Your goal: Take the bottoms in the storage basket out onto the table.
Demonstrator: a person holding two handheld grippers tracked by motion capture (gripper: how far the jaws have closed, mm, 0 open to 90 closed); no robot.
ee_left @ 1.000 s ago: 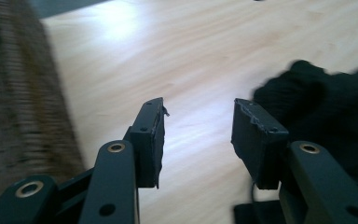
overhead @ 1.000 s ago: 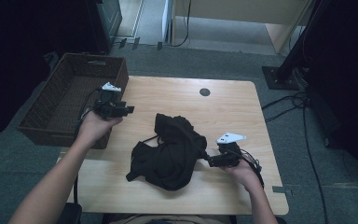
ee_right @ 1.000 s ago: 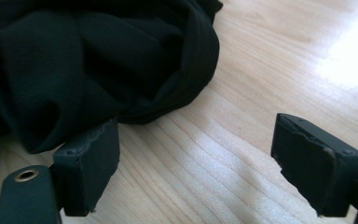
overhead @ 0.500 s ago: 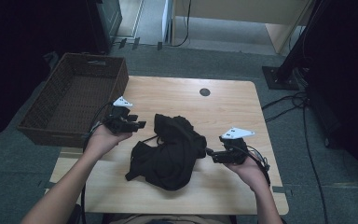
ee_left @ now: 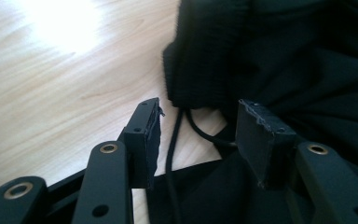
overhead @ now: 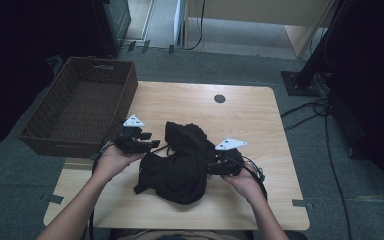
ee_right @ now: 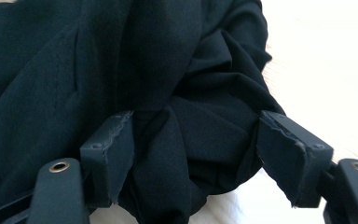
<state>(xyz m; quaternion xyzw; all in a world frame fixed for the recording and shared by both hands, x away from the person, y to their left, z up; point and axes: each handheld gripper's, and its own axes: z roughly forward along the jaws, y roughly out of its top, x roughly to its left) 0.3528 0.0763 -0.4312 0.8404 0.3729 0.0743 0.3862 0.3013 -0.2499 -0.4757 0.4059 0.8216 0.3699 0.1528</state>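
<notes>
left claw (overhead: 155, 144) opening, right claw (overhead: 207, 167) closing, jaws apart

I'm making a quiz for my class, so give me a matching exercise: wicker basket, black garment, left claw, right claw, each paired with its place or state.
Column one:
1. wicker basket
2. black garment
3. left claw
4. right claw

Column two:
A. crumpled mid-table
B. open, with a bunch of cloth between its jaws
C. empty, at the table's left edge
D. open over a thin black cord

Pairs: 1-C, 2-A, 3-D, 4-B

Room dim, corners near black. Glare whitens the table (ee_left: 51, 28) in both gripper views. Black garment (ee_right: 168, 70) shows little detail.
</notes>
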